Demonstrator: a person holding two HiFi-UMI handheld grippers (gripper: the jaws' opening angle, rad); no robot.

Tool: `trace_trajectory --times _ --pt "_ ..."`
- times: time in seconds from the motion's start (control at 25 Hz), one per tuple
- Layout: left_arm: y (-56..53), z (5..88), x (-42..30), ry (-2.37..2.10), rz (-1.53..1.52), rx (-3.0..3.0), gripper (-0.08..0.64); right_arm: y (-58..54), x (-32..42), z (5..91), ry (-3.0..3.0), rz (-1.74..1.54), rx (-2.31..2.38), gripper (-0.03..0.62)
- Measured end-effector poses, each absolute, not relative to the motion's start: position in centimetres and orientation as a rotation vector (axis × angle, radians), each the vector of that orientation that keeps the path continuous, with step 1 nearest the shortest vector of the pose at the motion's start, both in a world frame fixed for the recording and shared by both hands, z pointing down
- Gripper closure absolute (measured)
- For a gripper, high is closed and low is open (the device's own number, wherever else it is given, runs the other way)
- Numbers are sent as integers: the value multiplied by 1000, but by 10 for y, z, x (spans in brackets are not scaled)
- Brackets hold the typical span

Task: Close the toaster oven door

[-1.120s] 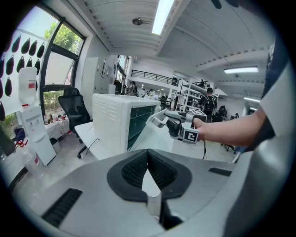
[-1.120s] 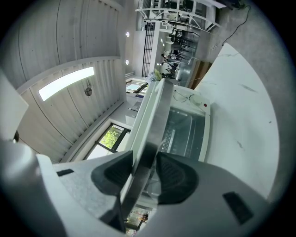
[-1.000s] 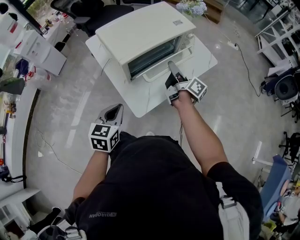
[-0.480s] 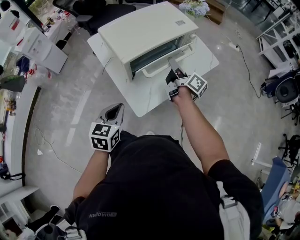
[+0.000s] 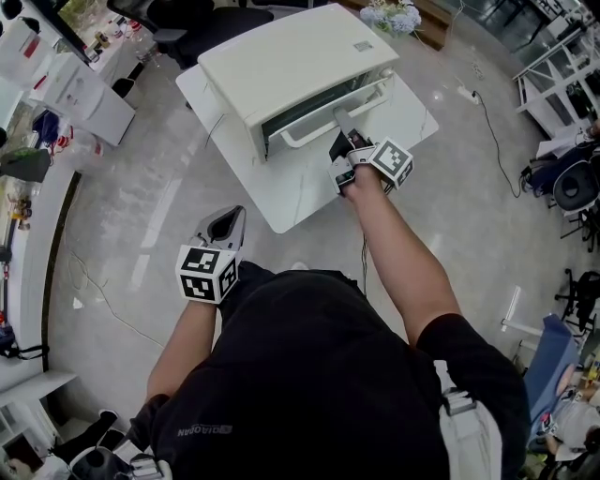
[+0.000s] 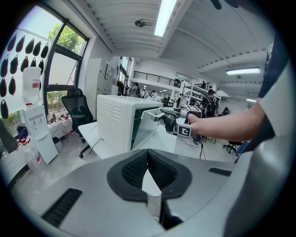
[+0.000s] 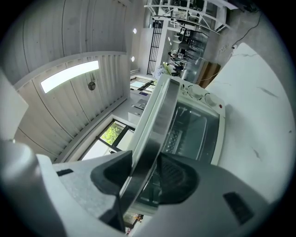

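A cream toaster oven point(image 5: 291, 61) stands on a small white table point(image 5: 281, 202). Its glass door point(image 5: 323, 117) is partly raised and leans toward the oven front. My right gripper point(image 5: 339, 124) is shut on the door's handle edge. In the right gripper view the door point(image 7: 157, 111) runs edge-on between the jaws of that gripper point(image 7: 141, 173), with the oven cavity point(image 7: 194, 127) behind. My left gripper point(image 5: 232, 220) hangs low by the person's waist, shut on nothing. The left gripper view looks past that gripper point(image 6: 148, 162) to the oven point(image 6: 115, 122) and the right gripper point(image 6: 170, 115).
A black office chair point(image 5: 192, 23) stands behind the table. At the left are a white cabinet point(image 5: 80, 98) and a counter. A cable point(image 5: 489, 127) trails over the floor at the right, near shelving point(image 5: 553, 66). Flowers point(image 5: 384, 14) sit beyond the oven.
The right gripper has moved up and toward the oven, swinging the door from a lower, more open angle to nearly upright. The left gripper has stayed put.
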State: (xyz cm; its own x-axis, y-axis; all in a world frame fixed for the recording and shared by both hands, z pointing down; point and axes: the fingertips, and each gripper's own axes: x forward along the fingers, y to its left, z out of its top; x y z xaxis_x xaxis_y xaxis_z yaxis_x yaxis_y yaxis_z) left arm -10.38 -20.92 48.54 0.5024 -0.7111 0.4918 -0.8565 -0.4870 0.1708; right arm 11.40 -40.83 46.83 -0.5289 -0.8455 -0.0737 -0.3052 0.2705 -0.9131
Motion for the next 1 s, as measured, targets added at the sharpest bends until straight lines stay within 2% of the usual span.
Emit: trace_trajectory --times 1.0 --pt "-210 484 -119 -1352 462 2325 557 -433 97 458 2000 -1249 -1028 439"
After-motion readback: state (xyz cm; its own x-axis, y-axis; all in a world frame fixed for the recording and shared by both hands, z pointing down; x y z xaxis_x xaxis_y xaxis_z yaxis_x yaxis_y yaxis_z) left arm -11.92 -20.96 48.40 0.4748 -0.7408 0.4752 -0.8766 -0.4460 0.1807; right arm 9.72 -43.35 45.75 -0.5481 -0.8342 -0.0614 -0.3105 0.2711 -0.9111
